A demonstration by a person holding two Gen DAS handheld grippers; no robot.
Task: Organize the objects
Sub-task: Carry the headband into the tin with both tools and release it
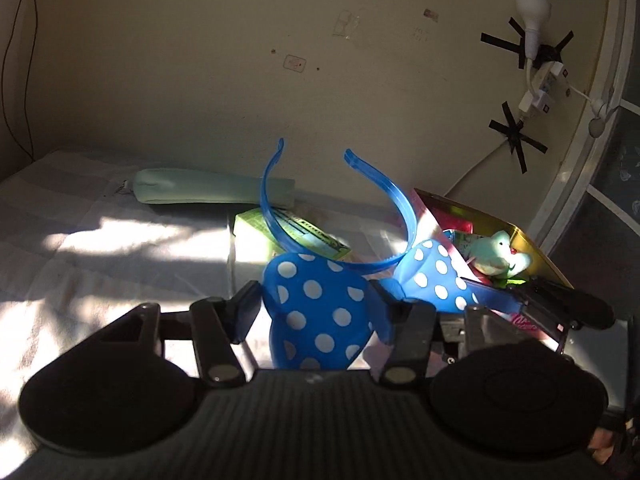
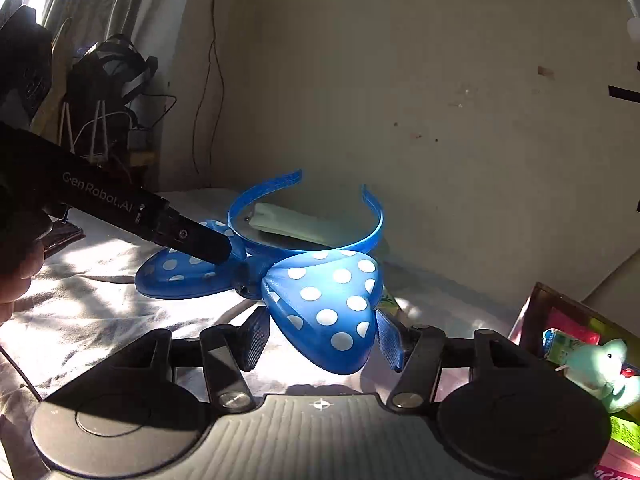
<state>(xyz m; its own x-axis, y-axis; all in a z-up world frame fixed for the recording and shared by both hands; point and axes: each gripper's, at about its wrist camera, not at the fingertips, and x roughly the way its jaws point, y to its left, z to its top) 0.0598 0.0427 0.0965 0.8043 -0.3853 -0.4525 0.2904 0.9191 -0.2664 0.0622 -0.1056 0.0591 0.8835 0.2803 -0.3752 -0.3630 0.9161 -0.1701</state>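
A blue headband with a big white-dotted bow is held up over the bed between both grippers. In the left wrist view my left gripper (image 1: 316, 308) is shut on one bow lobe (image 1: 320, 312), with a pad pressing each side. The thin band (image 1: 276, 216) curves up behind it. My right gripper (image 1: 560, 300) reaches in from the right onto the other lobe (image 1: 436, 276). In the right wrist view my right gripper (image 2: 322, 332) clamps the near lobe (image 2: 332, 304), and the left gripper (image 2: 212, 246) comes in from the left over the far lobe (image 2: 176, 276).
An open box (image 1: 532, 248) at the right holds a pale teal plush toy (image 1: 496, 258) and small cartons. A green carton (image 1: 288, 236) and a mint pouch (image 1: 208, 192) lie on the white sheet by the wall. A bulb and taped wiring (image 1: 532, 12) hang at right. Bags (image 2: 108, 80) stand far left.
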